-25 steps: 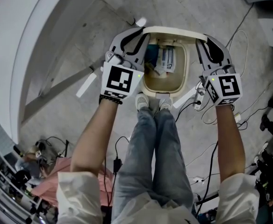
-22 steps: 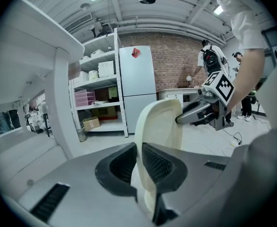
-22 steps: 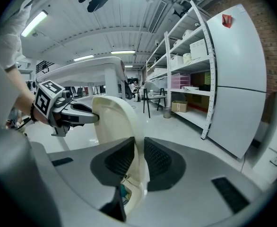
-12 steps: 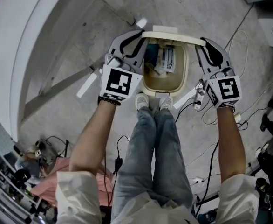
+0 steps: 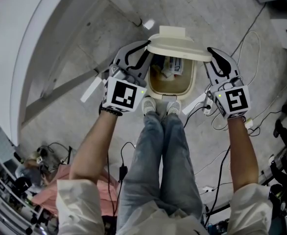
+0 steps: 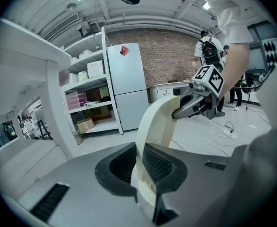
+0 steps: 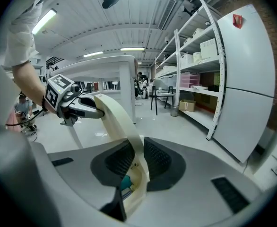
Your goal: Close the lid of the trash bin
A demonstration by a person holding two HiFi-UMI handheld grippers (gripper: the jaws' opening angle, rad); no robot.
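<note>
The cream trash bin (image 5: 172, 84) stands open on the floor just beyond the person's shoes, with wrappers (image 5: 174, 65) inside. Its cream lid (image 5: 179, 45) hangs tilted over the back half of the opening. My left gripper (image 5: 146, 48) is shut on the lid's left edge and my right gripper (image 5: 210, 53) is shut on its right edge. In the left gripper view the lid (image 6: 158, 119) rises from between the dark pads (image 6: 158, 163), with the right gripper (image 6: 191, 107) at its far end. The right gripper view shows the lid (image 7: 118, 122) clamped likewise, the left gripper (image 7: 84, 110) holding its far side.
A large white table frame (image 5: 40, 58) fills the left of the floor. Cables and a power strip (image 5: 209, 104) lie right of the bin. A white fridge (image 6: 128, 86) and shelves (image 6: 89, 84) stand behind. Clutter and a pink cloth (image 5: 55, 187) sit at lower left.
The lid has tipped from nearly edge-on at the bin's back to leaning over the opening, hiding more of the trash. Both grippers came slightly toward the person with it.
</note>
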